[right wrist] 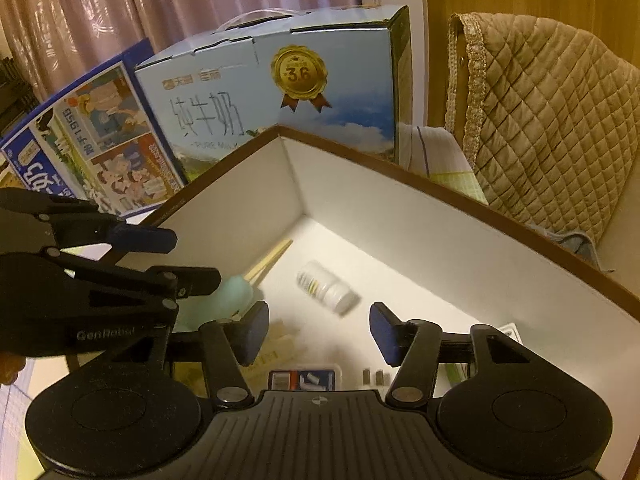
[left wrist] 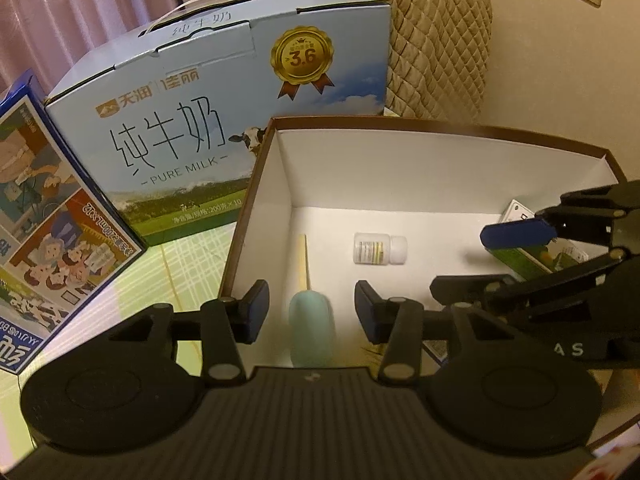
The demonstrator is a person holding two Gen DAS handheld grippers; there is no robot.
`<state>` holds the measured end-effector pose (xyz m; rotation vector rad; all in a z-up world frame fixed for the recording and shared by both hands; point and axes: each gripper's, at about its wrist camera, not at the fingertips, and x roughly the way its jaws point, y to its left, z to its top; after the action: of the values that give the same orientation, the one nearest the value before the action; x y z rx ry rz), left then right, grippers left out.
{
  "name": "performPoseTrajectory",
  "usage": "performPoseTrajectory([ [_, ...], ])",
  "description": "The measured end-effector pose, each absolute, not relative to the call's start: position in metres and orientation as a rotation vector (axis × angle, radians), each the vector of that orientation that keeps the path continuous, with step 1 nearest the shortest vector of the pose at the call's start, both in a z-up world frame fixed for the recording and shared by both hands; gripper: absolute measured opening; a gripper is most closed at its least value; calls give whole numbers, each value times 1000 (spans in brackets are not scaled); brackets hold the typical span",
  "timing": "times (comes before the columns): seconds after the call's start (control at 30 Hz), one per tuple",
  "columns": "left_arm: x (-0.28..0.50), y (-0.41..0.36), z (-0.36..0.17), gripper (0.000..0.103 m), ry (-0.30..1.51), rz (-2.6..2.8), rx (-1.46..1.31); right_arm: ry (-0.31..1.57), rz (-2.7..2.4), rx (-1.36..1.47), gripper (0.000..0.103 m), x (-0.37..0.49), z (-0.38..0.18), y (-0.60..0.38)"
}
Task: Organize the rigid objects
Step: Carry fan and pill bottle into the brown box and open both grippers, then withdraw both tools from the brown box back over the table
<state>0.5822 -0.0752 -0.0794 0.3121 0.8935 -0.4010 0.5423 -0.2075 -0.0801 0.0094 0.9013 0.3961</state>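
Looking along your left gripper [left wrist: 312, 312], its fingers stand apart with nothing clamped; the mint-green brush [left wrist: 309, 326] lies loose between them on the floor of the white box [left wrist: 400, 160], its wooden handle [left wrist: 303, 258] pointing toward the far wall. Dipping lower risks a pad catching the brush and dragging it.

From your right gripper [right wrist: 320, 334], fingers likewise apart and empty, the small pill bottle [right wrist: 328, 286] lies on its side just ahead. It will likely roll if nudged. Your left gripper sits close on the left; crossing paths could knock them together.
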Motion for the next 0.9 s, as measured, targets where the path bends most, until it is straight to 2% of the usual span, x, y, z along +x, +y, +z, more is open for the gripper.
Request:
performPoseTrajectory([
  [0.3,568,-75,-70,43,885,-406,291,904,380,29,54,525,-73,-218],
  [0.9,509,-67,-18,43,805,-391,209,851,382,64,54,475,-35,-228],
])
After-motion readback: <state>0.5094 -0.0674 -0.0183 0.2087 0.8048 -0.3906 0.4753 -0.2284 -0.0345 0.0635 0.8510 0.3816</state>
